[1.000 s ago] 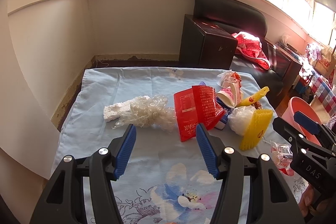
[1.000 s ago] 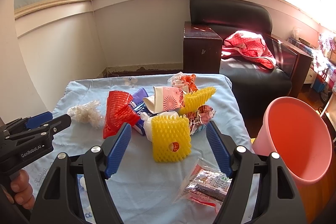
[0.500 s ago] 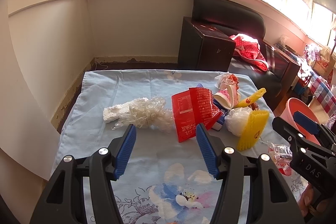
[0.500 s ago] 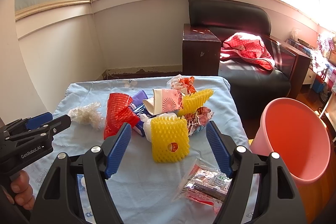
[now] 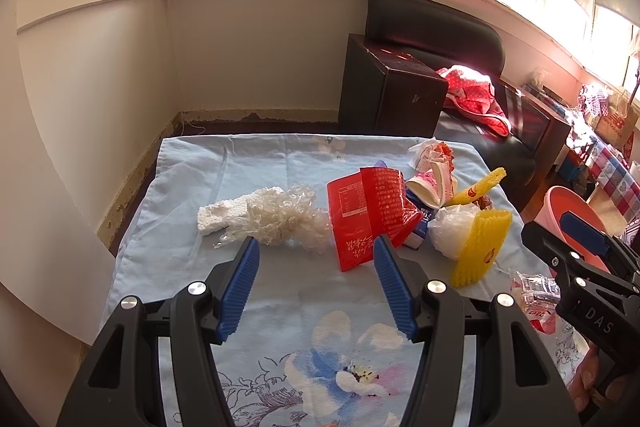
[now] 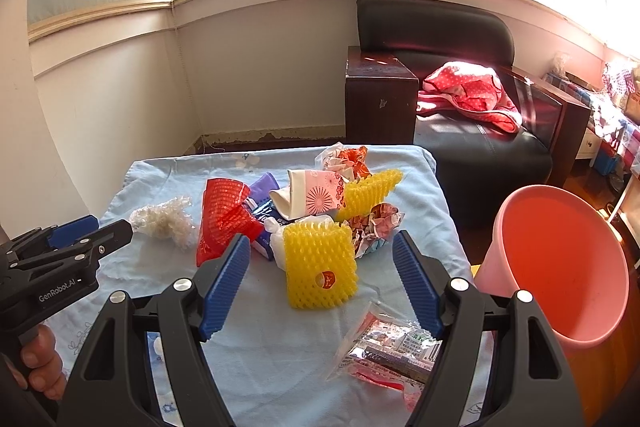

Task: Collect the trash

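Tools left (image 5: 316, 251) and right (image 6: 320, 247) gape wide, holding nothing.

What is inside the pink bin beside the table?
The pink bin shows only bare inner wall; no trash is visible in it. Its bottom is cut off by the near rim.

A pale blue tablecloth (image 6: 424, 187) carries a blue flower print. On it lie a yellow foam fruit net (image 6: 320, 267), a red snack bag (image 5: 368, 215) and a pink-patterned paper cup (image 6: 316, 197). The bin (image 6: 560, 267) is pink.
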Tool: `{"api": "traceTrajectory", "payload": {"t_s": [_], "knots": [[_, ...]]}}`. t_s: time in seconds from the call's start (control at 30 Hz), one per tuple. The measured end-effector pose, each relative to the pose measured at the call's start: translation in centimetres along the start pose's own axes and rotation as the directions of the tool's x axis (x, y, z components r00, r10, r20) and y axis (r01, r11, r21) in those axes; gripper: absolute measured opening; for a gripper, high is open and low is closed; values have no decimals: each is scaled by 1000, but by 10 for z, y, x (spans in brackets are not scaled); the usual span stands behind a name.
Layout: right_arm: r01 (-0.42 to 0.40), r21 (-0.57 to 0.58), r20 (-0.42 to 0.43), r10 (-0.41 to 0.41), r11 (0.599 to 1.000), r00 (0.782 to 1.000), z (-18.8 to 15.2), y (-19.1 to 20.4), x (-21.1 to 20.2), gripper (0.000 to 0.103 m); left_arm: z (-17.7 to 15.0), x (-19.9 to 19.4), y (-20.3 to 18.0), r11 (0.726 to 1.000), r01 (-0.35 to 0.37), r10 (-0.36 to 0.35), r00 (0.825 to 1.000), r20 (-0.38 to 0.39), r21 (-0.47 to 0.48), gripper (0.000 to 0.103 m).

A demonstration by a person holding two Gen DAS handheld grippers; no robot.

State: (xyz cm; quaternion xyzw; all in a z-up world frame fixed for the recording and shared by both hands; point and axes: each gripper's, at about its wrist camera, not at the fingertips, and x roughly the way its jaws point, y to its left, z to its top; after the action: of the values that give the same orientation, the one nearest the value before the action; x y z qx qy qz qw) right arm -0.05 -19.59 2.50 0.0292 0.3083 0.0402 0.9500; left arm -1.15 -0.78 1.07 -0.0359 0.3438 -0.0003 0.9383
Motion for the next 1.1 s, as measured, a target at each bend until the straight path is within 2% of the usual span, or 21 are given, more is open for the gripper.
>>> {"api": "traceTrajectory", "payload": {"t_s": [0.3, 0.43, 0.7, 0.93, 1.1], "knots": [[9, 30, -41, -7, 1000, 999, -6, -12, 11, 74, -3, 14, 13, 1000, -14, 14, 999, -32, -20, 59], [-4, 51, -73, 8, 999, 997, -9, -15, 21, 74, -2, 24, 13, 999, 27, -29, 998, -63, -42, 59], [-27, 63, -141, 36, 998, 989, -16, -12, 43, 74, 9, 44, -13, 992, 126, -126, 987, -100, -12, 59], [-36, 79, -181, 50, 996, 982, -21, -18, 54, 74, 22, 68, -27, 987, 158, -158, 979, -131, -8, 60], [-80, 78, -190, 94, 994, 977, -23, -20, 59, 74, 29, 87, -29, 985, 172, -175, 972, -158, -34, 60]]}}
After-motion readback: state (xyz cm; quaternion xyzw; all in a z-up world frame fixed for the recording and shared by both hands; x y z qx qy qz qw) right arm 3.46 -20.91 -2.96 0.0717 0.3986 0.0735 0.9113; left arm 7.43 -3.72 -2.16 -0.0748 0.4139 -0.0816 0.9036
